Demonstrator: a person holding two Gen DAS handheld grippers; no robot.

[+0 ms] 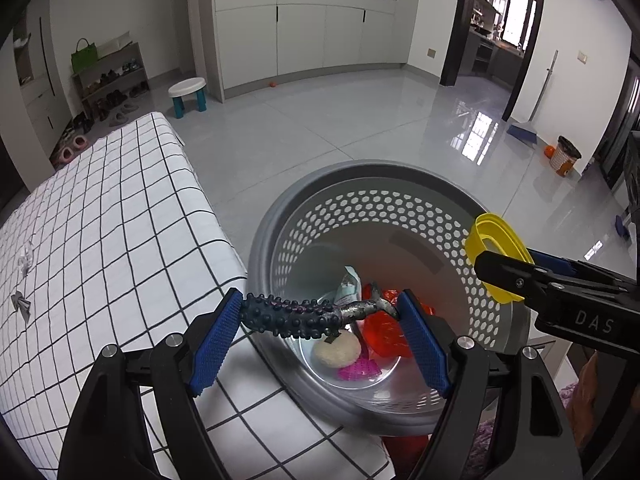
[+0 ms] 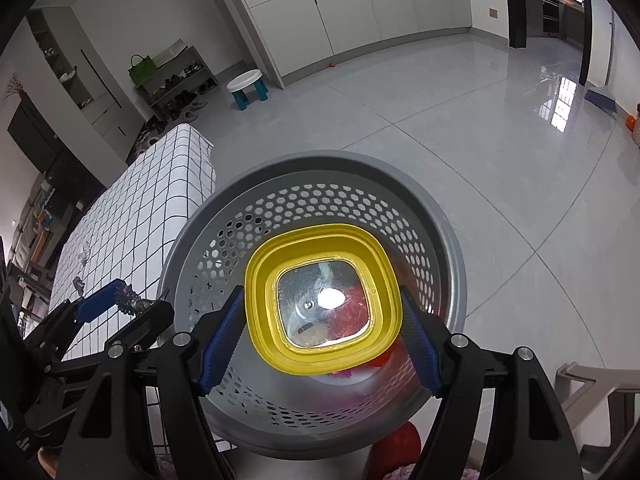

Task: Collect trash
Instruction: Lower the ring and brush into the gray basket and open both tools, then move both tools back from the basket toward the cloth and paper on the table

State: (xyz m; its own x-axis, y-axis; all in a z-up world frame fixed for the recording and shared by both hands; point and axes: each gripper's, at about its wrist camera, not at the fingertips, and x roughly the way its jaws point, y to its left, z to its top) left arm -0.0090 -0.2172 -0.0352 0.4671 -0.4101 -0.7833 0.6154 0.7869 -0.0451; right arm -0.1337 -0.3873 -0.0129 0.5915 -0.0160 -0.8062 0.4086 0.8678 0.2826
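Both hands are parked over the grey perforated basket (image 1: 400, 216), each loaded. The left gripper (image 1: 320, 312) has its fingers spread wide and clamped end to end on a knobbly dark toy (image 1: 292, 314) with a silvery fish tail, poised above the rim. The right gripper (image 2: 322, 312) pinches a yellow-rimmed lid (image 2: 324, 300) by its sides, right over the opening. Wrappers and a pale round piece already lie inside. This looks like the drop step: next, both sets of fingers need to open so each piece falls in. The only legible writing is "DAS" on the right gripper's body.
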